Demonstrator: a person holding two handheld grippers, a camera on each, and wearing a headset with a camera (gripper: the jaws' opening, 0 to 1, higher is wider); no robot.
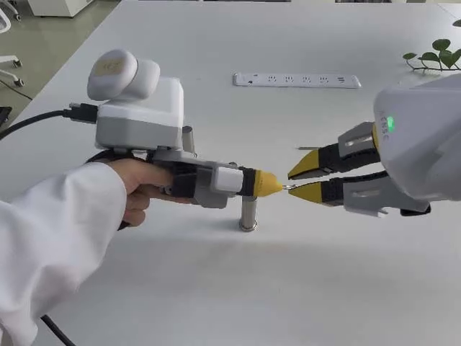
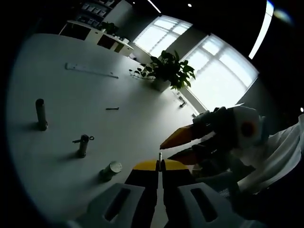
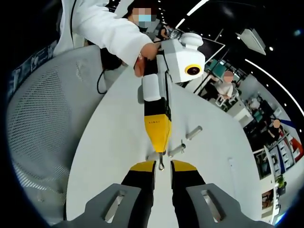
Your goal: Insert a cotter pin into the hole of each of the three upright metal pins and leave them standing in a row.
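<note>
A cotter pin is pinched in the jaws of the left gripper; its free end is seen between the spread jaws of the right gripper, near a metal pin.

Bright, even light washes the white table in the head view. Shadows on the table are faint and soft-edged, and focus is crisp. In the left gripper view the windows beyond the table's far end blow out to white, leaving the table grey and dim, with short soft shadows on it beside the upright pins. Both gripper views bend strongly outward, curving the table's edge.
</note>
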